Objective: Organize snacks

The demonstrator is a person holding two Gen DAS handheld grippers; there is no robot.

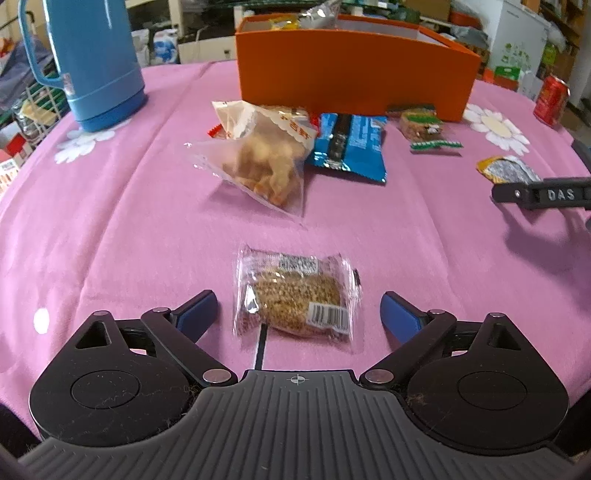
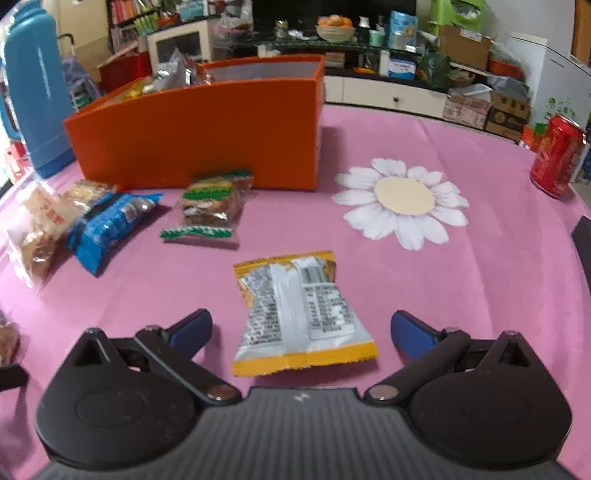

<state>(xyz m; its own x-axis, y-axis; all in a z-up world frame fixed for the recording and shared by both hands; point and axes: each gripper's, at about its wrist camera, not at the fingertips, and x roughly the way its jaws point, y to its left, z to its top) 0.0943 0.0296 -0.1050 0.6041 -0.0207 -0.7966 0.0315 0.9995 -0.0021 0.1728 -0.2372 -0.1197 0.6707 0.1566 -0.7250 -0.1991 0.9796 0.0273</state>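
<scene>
My left gripper [image 1: 298, 314] fingers released, straddling clear-wrapped sesame cake [image 1: 295, 297] flat on pink-clothed bench [image 1: 110, 229]. Right gripper [image 2: 301, 332] fingers released around crinkly yellow-silver packet [image 2: 299, 314]. Only right view shows whole daisy print [image 2: 402, 201]. Beyond: blue foil pack [image 1: 349, 146], rigid orange box [image 1: 351, 70] already holding snacks.

A pink tablecloth [image 2: 461, 295] printed with white daisies [image 2: 402, 201] covers the table. A blue thermos [image 1: 92, 62] stands at its far left, a red can [image 2: 556, 155] at its far right. Cluttered shelves [image 2: 332, 33] and cardboard boxes [image 2: 506, 110] fill the background.
</scene>
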